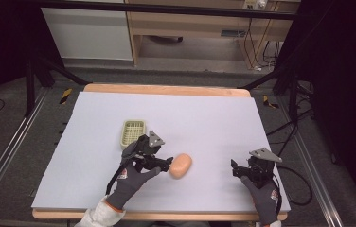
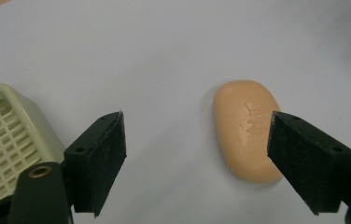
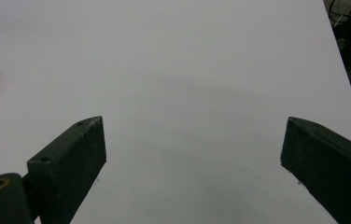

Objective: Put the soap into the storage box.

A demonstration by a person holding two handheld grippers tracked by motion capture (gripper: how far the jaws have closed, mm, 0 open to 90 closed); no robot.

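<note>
Left gripper view, smooth oval peach soap [image 2: 247, 130], ribbed cream plastic dish [image 2: 5, 140]

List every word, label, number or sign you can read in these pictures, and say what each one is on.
No text can be read anywhere.
Soap: a mark is pressed into its top, too faint to read.
Gloves: a small round patch on the left hand and one on the right hand, both too small to read.
Soap dish: no marking seen.
</note>
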